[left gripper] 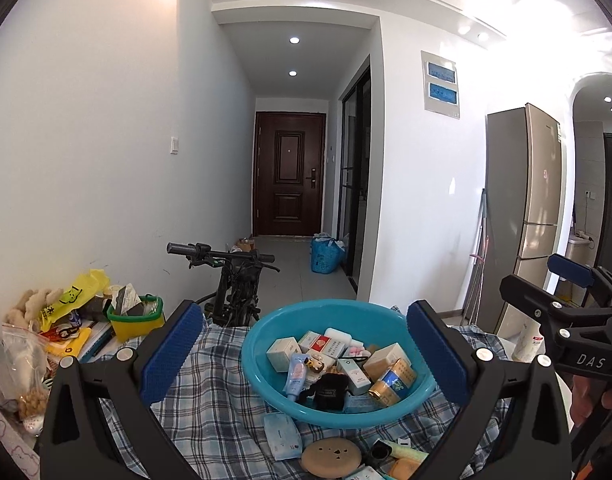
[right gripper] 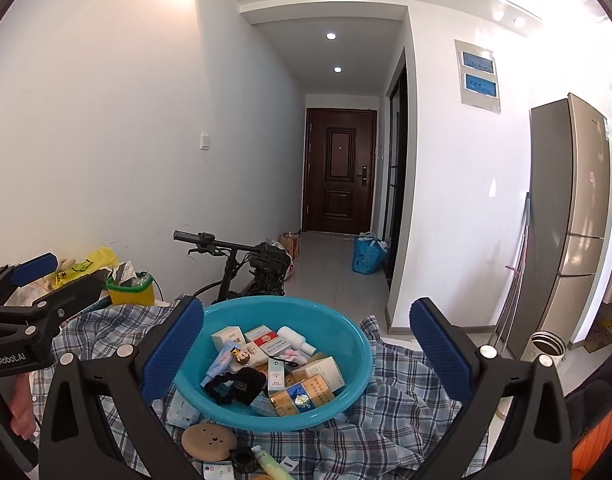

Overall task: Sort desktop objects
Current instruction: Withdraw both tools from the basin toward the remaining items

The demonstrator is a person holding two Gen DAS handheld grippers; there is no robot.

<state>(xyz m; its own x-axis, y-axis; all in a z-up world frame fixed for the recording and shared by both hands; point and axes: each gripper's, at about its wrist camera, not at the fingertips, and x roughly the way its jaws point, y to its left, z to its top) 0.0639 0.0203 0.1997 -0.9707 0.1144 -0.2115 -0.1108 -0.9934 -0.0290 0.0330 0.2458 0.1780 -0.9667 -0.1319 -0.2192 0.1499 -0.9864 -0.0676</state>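
ahead, the filled blue basin (left gripper: 265,376) sits between both wide-open, empty grippers (left gripper: 306,354) (right gripper: 308,350).

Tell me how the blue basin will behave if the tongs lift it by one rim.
The blue basin is heaped with boxes and tubes, so it probably tips toward its load. Its thin plastic rim may flex. The smooth wall looks slippery.
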